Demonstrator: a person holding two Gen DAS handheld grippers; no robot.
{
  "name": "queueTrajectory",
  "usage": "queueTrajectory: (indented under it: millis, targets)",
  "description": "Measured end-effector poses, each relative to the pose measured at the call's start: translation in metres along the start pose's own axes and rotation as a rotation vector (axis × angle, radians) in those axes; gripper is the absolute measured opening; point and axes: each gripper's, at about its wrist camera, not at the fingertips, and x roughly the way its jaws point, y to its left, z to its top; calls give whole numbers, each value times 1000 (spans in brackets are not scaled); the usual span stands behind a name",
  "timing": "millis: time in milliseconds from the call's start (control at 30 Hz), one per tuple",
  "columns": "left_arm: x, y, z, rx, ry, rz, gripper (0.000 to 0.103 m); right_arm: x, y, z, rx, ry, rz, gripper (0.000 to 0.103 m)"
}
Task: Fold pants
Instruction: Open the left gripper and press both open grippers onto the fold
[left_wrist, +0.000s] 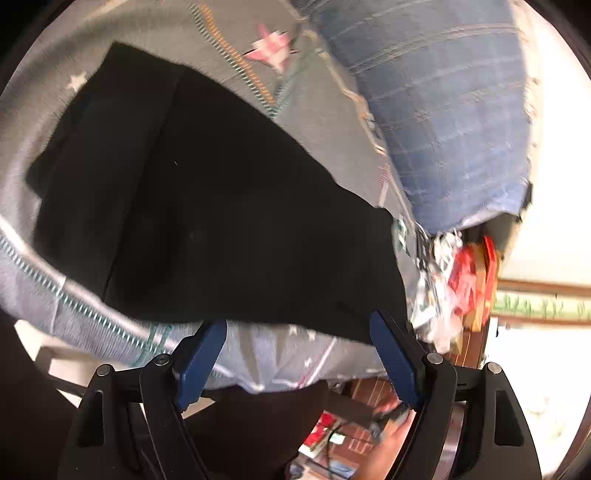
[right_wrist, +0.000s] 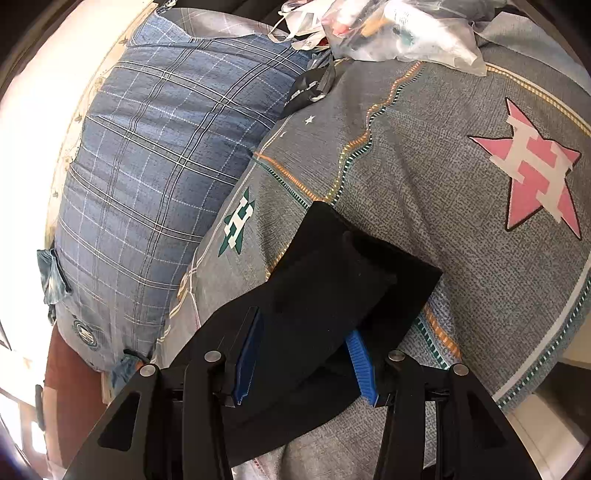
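Note:
Black pants (left_wrist: 207, 206) lie folded on a grey bedspread (left_wrist: 332, 122) with star prints. In the left wrist view my left gripper (left_wrist: 299, 332) is open with blue pads, just short of the pants' near edge, holding nothing. In the right wrist view the pants (right_wrist: 332, 280) bunch up between the blue pads of my right gripper (right_wrist: 304, 343). The jaws are still well apart, with the cloth filling the gap, so I cannot tell whether they pinch it.
A blue plaid pillow (right_wrist: 147, 166) lies along the bed's side, also in the left wrist view (left_wrist: 443, 110). Clear plastic bags (right_wrist: 399, 33) and clutter sit at the head of the bed. The bed edge (right_wrist: 535, 417) drops off nearby.

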Motion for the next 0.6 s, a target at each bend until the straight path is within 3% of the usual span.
queueTrajectory:
  millis: [67, 100, 133, 167, 200, 300, 400, 467, 533, 600]
  targets:
    - [5, 1, 5, -16, 7, 14, 71, 1, -2, -1, -1, 0, -1, 45]
    - [7, 0, 10, -13, 5, 13, 60, 0, -3, -2, -1, -1, -3, 44]
    - [12, -6, 12, -6, -1, 22, 40, 1, -4, -1, -8, -4, -6, 34]
    - [10, -9, 21, 0, -8, 30, 29, 2, -3, 0, -20, -7, -11, 12]
    - [9, -14, 27, 8, -17, 24, 18, 4, -2, 2, -35, -4, -14, 4]
    - [-18, -44, 57, 61, -108, 20, 6, 8, 15, 24, -66, -1, 16, 4]
    - [-57, -80, 65, 147, -193, -53, 6, -23, 63, 56, -141, -106, 144, 4]
    - [-81, -94, 55, 242, -264, -47, 7, -45, 85, 59, -227, -163, 168, 4]
    - [-87, -84, 40, 287, -274, -34, 7, -58, 90, 50, -285, -179, 168, 4]
    - [-70, -63, 24, 312, -240, 30, 8, -53, 75, 35, -319, -160, 99, 4]
